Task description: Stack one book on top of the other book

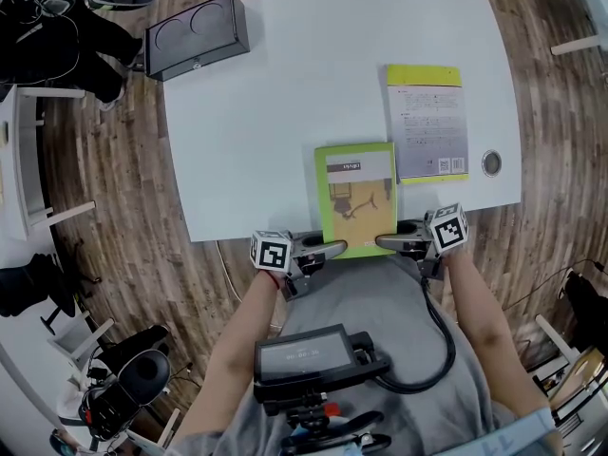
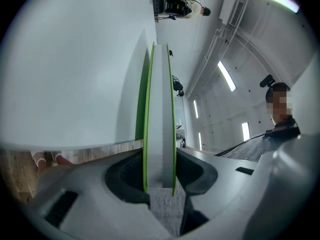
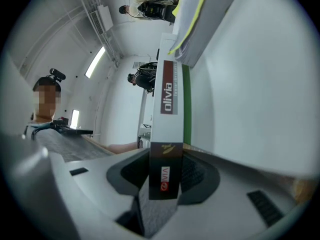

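The green-covered book (image 1: pixel 355 198) lies at the near edge of the white desk (image 1: pixel 266 112), with its long axis pointed away from the person and its spine to the right. Its near corners are pinched by the left claw (image 1: pixel 334 247) and the right claw (image 1: pixel 385 242). The grey, yellow-banded book (image 1: pixel 427 122) is set parallel just beside it.

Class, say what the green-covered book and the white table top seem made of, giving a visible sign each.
Green-covered book: paper page block between thin green covers, likely card, as its edge shows in the left gripper view. White table top: probably matt laminate or painted board; even, unreflective.
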The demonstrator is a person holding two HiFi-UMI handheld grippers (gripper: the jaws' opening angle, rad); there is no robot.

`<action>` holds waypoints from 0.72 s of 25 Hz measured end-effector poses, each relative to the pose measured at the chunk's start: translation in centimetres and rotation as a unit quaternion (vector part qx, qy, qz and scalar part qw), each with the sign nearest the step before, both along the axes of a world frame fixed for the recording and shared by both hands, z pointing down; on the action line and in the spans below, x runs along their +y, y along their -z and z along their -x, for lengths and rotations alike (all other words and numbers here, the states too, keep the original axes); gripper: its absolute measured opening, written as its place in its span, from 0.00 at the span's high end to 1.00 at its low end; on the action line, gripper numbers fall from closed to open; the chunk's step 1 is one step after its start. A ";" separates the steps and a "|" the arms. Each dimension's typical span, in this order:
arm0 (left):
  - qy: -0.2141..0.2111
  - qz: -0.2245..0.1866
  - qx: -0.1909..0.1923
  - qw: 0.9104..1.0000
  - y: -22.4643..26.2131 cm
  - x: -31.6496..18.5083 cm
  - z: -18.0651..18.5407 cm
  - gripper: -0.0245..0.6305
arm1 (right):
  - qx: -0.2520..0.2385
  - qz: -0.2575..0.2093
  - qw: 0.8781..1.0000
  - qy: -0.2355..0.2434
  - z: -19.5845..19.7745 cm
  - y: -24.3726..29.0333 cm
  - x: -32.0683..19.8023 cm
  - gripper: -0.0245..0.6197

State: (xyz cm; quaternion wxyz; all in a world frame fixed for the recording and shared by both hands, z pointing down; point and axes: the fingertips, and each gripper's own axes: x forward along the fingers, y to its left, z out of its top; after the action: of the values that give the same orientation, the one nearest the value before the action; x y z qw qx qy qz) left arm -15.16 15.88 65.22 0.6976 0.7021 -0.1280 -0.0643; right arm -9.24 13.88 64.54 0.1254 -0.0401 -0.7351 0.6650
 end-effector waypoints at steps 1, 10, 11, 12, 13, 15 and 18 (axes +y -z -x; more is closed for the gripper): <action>0.001 -0.002 0.001 1.000 0.2 0.0 0.0 0.73 | -0.001 -0.001 1.000 0.000 0.0 0.2 -0.1 0.72; -0.001 -0.013 0.002 1.000 2.6 -0.2 0.2 0.73 | -0.004 -0.011 1.000 0.004 0.2 2.7 -0.3 0.72; -0.001 -0.013 0.001 1.000 3.0 -0.4 0.0 0.73 | -0.004 -0.011 1.000 0.005 0.1 2.9 -0.4 0.72; -0.001 -0.012 0.000 1.000 3.3 -0.7 -0.2 0.73 | -0.004 -0.011 1.000 0.006 -0.2 3.2 -0.7 0.72; -0.001 -0.012 -0.001 1.000 3.7 -1.0 -0.5 0.73 | -0.006 -0.012 1.000 0.006 -0.5 3.5 -1.1 0.72; -0.001 -0.012 0.000 1.000 4.5 -1.7 -1.0 0.73 | -0.010 -0.013 1.000 0.005 -0.9 4.3 -1.7 0.72; -0.001 -0.011 0.008 1.000 5.9 -2.6 -1.7 0.73 | -0.020 -0.014 1.000 -0.001 -1.5 5.7 -2.8 0.72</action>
State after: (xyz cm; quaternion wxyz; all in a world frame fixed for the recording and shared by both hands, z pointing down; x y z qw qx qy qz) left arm -13.50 13.30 59.35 0.6906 0.7096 -0.1212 -0.0702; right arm -7.74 11.06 58.85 0.1106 -0.0514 -0.7467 0.6539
